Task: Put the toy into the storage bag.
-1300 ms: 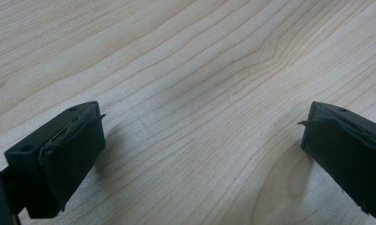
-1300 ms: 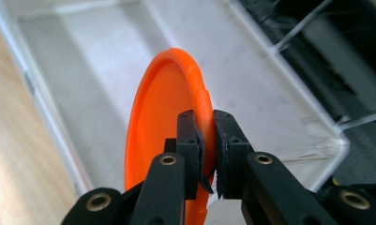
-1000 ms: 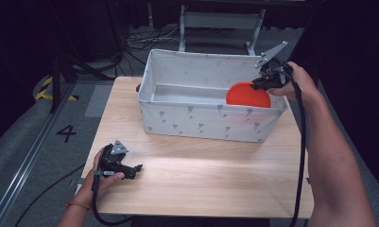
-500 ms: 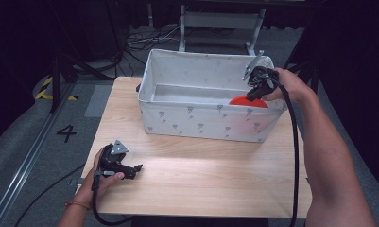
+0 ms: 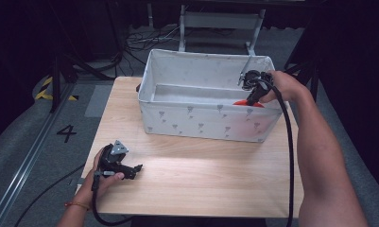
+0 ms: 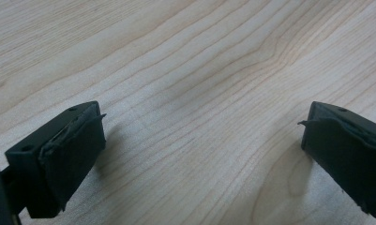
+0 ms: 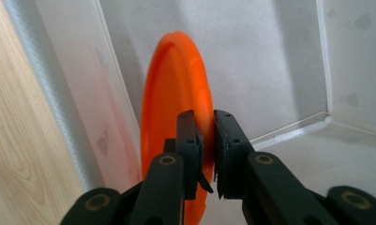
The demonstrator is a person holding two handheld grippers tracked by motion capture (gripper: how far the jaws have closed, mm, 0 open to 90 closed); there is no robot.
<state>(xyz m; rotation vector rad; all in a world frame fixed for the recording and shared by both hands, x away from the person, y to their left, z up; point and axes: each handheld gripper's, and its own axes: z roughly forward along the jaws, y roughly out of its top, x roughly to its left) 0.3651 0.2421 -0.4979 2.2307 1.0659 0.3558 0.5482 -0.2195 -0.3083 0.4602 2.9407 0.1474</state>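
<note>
I see a big wooden table [image 5: 201, 170] in the high view. On its far half sits a white cloth bin [image 5: 177, 118] with small grey marks on it.

My right gripper [image 5: 250, 94] reaches down into the bin at its right end, close to the near wall. It holds an orange plate [image 7: 174, 93]. In the right gripper view the plate stands on its edge, up and down. The two jaws pinch the plate's rim, one on each side, with just a thin gap between them. The plate sits right beside the bin's wall and juts out past the jaw tips. In the high view a bit of the plate [image 5: 248, 102] peeks out under the gripper.

My left gripper [image 5: 136, 169] rests on the table's near left part, well apart from the bin. Its jaws stand wide, with bare wood between them.
</note>
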